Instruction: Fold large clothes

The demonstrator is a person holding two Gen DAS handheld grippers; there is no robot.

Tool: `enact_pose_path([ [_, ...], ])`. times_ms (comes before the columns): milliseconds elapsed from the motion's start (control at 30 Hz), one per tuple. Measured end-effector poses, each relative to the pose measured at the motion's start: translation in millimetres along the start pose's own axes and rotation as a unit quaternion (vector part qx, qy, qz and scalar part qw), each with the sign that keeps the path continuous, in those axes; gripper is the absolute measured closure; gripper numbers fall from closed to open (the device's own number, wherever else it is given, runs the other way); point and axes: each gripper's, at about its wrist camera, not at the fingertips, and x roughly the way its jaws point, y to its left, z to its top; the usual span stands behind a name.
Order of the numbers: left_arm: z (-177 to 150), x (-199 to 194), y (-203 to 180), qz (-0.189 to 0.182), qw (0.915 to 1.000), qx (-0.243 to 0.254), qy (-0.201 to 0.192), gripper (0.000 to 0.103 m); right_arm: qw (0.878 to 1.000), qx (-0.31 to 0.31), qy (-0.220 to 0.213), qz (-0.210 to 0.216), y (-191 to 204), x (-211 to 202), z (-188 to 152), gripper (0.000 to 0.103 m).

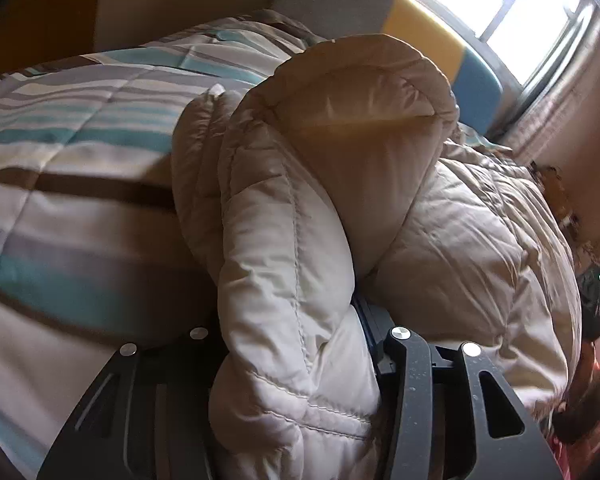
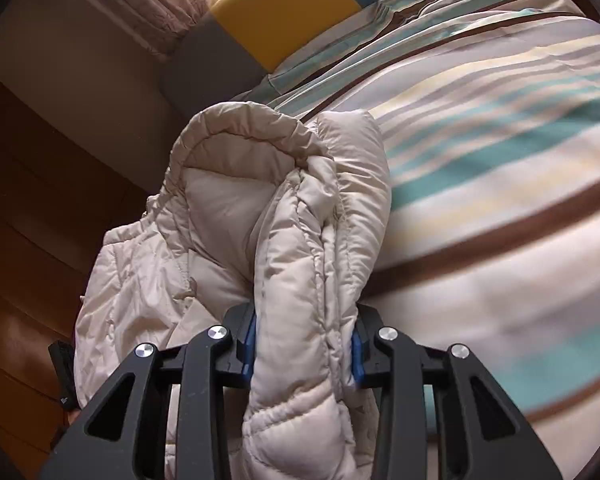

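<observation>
A cream quilted puffer jacket [image 1: 332,168] with a hood hangs bunched over the striped bed. My left gripper [image 1: 296,344] is shut on a thick fold of the jacket; the fabric covers its left finger. In the right wrist view my right gripper [image 2: 304,344] is shut on another thick fold of the jacket [image 2: 300,240], with blue pads on both sides pressing it. The hood [image 2: 228,172] bulges just beyond the fingers. The rest of the jacket hangs down to the left.
A striped quilt [image 1: 68,128] in teal, brown and white covers the bed [image 2: 500,160]. A headboard with grey, yellow and blue panels [image 2: 276,20] stands behind. A bright window [image 1: 500,12] with curtains is at the right. Brown wooden floor [image 2: 20,220] lies left of the bed.
</observation>
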Motion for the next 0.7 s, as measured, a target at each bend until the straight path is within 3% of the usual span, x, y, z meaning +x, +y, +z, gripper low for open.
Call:
enact_pose_path([
  [567, -143.8, -82.4, -50.4, -0.068, 0.9959, 0.060, 0.008, 0.057, 0.999, -0.010, -0.017, -0.028, -30.6, -135.8, -117.2, 0.067],
  [633, -147.7, -87.4, -50.2, -0.057, 0.9964, 0.062, -0.002, 0.046, 0.998, -0.025, -0.023, -0.044, -25.3, -140.4, -120.1, 0.062],
  [667, -149.1, -91.8, -49.1, -0.051, 0.9968, 0.061, -0.008, 0.042, 0.998, -0.028, -0.030, -0.057, -22.7, -143.6, -120.6, 0.052],
  [700, -143.0, -91.2, -47.2, -0.046, 0.9971, 0.059, -0.012, 0.032, 0.996, -0.032, -0.041, -0.073, -19.0, -147.2, -118.7, 0.042],
])
